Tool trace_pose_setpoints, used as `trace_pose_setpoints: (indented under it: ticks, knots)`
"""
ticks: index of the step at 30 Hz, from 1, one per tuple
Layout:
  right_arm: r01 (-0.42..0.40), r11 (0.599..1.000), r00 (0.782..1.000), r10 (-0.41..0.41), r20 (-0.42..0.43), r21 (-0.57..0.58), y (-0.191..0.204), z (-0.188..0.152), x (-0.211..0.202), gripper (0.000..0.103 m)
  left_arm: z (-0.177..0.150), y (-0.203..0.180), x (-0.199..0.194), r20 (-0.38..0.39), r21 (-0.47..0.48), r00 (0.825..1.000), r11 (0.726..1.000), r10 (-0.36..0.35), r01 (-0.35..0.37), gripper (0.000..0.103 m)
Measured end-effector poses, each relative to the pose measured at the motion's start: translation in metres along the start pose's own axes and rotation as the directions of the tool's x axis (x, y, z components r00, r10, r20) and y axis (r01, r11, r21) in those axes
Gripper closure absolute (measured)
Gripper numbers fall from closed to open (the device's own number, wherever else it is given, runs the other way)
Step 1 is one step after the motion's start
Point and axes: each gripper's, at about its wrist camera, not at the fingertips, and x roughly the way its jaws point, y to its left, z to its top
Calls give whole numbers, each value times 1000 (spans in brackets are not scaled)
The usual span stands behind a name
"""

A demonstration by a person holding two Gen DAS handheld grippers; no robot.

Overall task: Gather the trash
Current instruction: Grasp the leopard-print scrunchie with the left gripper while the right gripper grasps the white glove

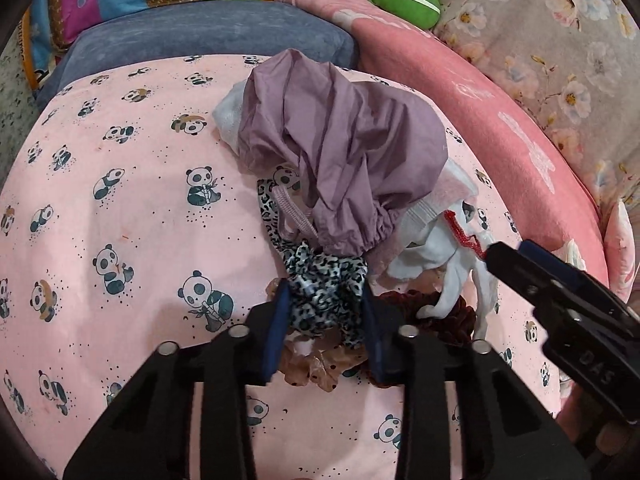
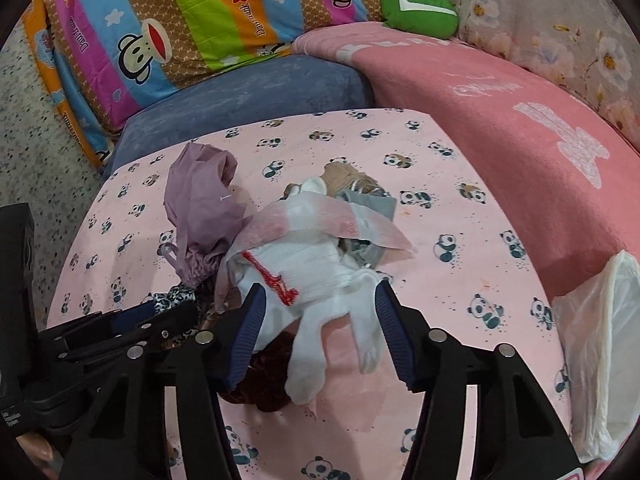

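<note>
A pile of soft items lies on the pink panda sheet point(image 1: 120, 200). It holds a purple drawstring bag point(image 1: 340, 140), a leopard-print scrunchie point(image 1: 324, 296), a dark red scrunchie point(image 1: 448, 316), a tan scrunchie point(image 1: 316, 364) and white socks point(image 2: 320, 276) with a red tag point(image 2: 276, 280). My left gripper point(image 1: 325, 304) is shut on the leopard-print scrunchie. My right gripper point(image 2: 320, 320) is open, its fingers either side of the white socks; it also shows in the left wrist view point(image 1: 500, 256). The left gripper shows in the right wrist view point(image 2: 152, 316).
A white plastic bag point(image 2: 600, 340) lies at the right on the pink blanket point(image 2: 500, 140). A blue cushion point(image 2: 248, 92), a striped monkey-print quilt point(image 2: 180, 20) and a green plush point(image 2: 416, 8) sit behind. A floral cover point(image 1: 560, 60) lies far right.
</note>
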Motion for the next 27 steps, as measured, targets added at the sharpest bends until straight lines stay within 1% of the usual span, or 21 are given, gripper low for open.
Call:
trace_pose_setpoints:
  ticks: [2,3,4,6,7,9,14,19,27]
  knots:
    - [-6,1000,1000,6,-12,-13,5,0,9,58,1,2,0,-1,-4,1000,1000,4,-4,80]
    - [-9,1000,1000,8,-22,-21,8,-1,14,67,1,3,-1,1,-4,1000,1000,8,-8,82]
    - [-10,1000,999,9,-36,-27,10,-2,19,79,1,2,-1,2,-1,1000,1000,14,-14,83]
    - [-17,1000,999,16,-51,-24,9,-4,24,84,1,1,-5,10,4,1000,1000,23,-23,84]
    - [-22,1000,999,21,-48,-19,9,-4,22,88,2,0,-7,15,6,1000,1000,27,-27,84]
    - [-21,1000,999,20,-39,-18,7,-5,19,91,3,-1,-13,26,9,999,999,32,-32,85]
    - [-30,999,999,30,13,11,-3,0,-5,92,7,-9,-29,60,17,998,999,35,-36,85]
    - [-44,999,996,42,83,28,-14,9,-42,93,13,-25,-53,115,37,993,999,26,-30,85]
    - [-55,997,979,45,199,45,-32,21,-105,93,22,-63,-86,189,94,982,996,-13,-5,85]
